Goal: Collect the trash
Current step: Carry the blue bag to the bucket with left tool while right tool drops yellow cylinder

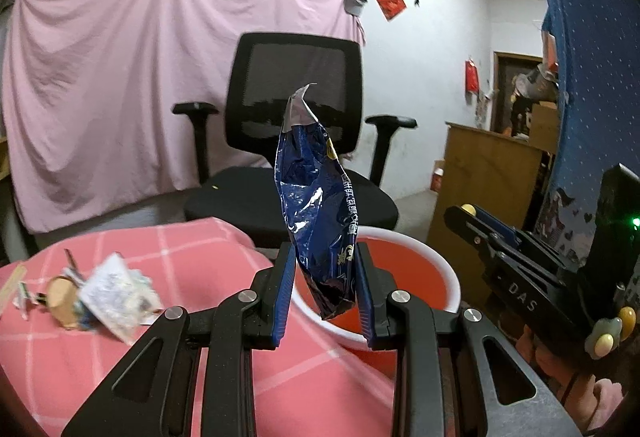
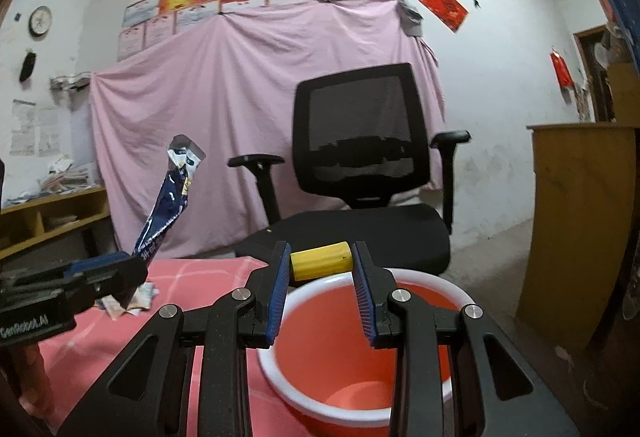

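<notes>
Left gripper [image 1: 323,277] jaws clamped on blue wrapper [image 1: 316,205]; right gripper [image 2: 321,267] jaws clamped on yellow tube [image 2: 320,265], frame centre, above red bin [image 2: 452,287]

The bucket [image 2: 420,287] stands at the right edge of the bench [image 1: 200,249], with the office chair [image 2: 360,165] just behind it and a draped sheet [image 2: 224,109] hanging against the wall behind the chair. To the right of the chair stands a wooden cabinet [image 2: 580,221]. The left gripper [image 1: 324,257] holds a snack wrapper [image 1: 320,205] upright over the near rim of the bucket. The right gripper [image 2: 322,257] holds a small cylinder [image 2: 320,261] crosswise between its jaws, above the bucket's far rim. A pile of litter [image 1: 108,289] lies on the bench, well left of the bucket.
</notes>
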`<state>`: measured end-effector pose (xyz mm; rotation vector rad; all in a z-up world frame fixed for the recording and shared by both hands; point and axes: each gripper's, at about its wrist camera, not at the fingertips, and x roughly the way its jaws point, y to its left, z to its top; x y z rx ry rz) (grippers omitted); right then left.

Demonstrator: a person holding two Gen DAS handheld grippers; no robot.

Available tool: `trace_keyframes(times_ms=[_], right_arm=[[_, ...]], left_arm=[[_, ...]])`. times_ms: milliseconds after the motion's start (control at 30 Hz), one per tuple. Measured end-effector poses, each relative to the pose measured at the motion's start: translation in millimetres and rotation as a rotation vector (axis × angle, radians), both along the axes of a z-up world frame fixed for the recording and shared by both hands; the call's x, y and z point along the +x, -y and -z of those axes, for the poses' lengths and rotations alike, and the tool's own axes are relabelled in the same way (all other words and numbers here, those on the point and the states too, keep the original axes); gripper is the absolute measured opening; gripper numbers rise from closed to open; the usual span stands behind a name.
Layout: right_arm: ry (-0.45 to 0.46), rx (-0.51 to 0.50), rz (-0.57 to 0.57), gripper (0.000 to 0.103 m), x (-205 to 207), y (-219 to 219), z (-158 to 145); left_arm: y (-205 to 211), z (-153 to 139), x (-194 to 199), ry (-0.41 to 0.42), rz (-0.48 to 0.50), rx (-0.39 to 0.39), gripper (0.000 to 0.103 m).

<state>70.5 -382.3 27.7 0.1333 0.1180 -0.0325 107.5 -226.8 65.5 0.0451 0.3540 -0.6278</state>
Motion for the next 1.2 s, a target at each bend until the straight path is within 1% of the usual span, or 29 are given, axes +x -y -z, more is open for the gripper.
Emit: trace_keyframes(times_ms=[133,300,467,733,833,1000,1067,1100,1133,1167,1200], right_arm=[[-0.032,0.04,0.018,0.029,7.1,16.4,6.6],[-0.089,0.087,0.032,0.029,15.2,29.4,14.7],[-0.148,0.104,0.038,0.029,19.8,35.3,22.0],[-0.21,0.134,0.053,0.029,26.2,45.1,29.0],[-0.246,0.144,0.057,0.029,30.5,46.5,33.3],[-0.287,0.17,0.049,0.03,37.5,51.0,38.9],[-0.311,0.183,0.047,0.03,41.2,53.1,42.1],[-0.321,0.189,0.047,0.032,42.5,54.2,43.6],[-0.328,0.196,0.047,0.038,43.3,55.3,44.8],[-0.331,0.202,0.047,0.041,43.3,56.3,45.6],[-0.331,0.206,0.047,0.044,43.5,55.9,45.6]], left_arm=[[16.6,7.0,7.6,-0.028,0.029,0.017,0.025],[30.6,16.4,28.7,-0.117,0.048,0.02,0.025],[39.9,27.0,40.4,-0.19,0.064,0.048,0.025],[50.9,34.6,47.7,-0.265,0.083,0.072,0.025],[54.8,39.5,53.9,-0.31,0.087,0.086,0.025],[57.0,48.3,70.0,-0.401,0.105,0.088,0.026],[57.9,50.0,75.4,-0.426,0.105,0.089,0.028],[57.3,50.1,77.8,-0.437,0.1,0.088,0.032],[56.1,50.5,79.7,-0.446,0.093,0.086,0.035],[54.0,50.8,81.8,-0.456,0.085,0.08,0.037],[51.3,50.6,83.5,-0.464,0.076,0.073,0.041]])
